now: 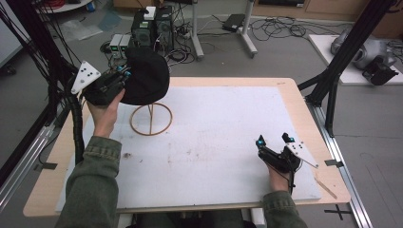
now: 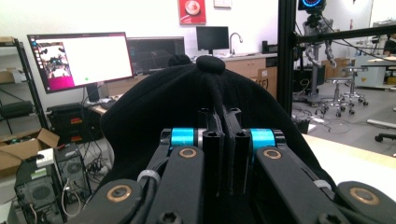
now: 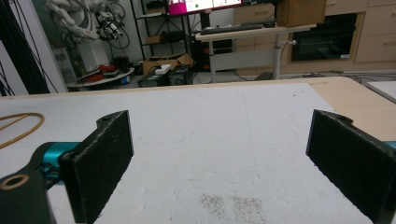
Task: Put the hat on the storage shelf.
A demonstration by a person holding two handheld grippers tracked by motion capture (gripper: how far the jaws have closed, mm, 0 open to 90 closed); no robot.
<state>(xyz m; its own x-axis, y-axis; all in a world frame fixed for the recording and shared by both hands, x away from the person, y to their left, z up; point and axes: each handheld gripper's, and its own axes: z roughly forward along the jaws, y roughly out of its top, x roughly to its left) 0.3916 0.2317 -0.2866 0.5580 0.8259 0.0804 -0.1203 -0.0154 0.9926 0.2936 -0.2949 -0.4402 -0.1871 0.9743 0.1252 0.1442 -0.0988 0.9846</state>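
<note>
step: left gripper (image 1: 124,72) has its jaws pinched together on the fabric of a black cap (image 1: 146,76); the crown button shows past the jaws in the left gripper view. Looks like the cap is being brought onto the wooden hat stand (image 1: 151,118).
cap position: held in the air at the far left of the table (image 1: 294,102), above and slightly left of the stand's ring base. Can't tell whether it already touches the top of the stand's post; the cap hides it.
stand: thin round ring base with an upright post, sitting on the white mat (image 1: 214,142), well apart from the right hand.
right gripper (image 1: 274,141): jaws wide apart, nothing between them, parked on the mat at the near right. Idle, by my read.
next move: centre the crown over the post, lower until the cap hangs on it, then part the left jaws and back off without dragging the fabric. The right gripper could steady the ring base.
risk: the stand looks light and may tip if the cap lands off-centre. Soft fabric may snag on the jaws at release.
writing: none readable on cap, stand or grippers. The monitor (image 2: 80,59) and red poster (image 2: 192,11) in the background are too small to read.
</note>
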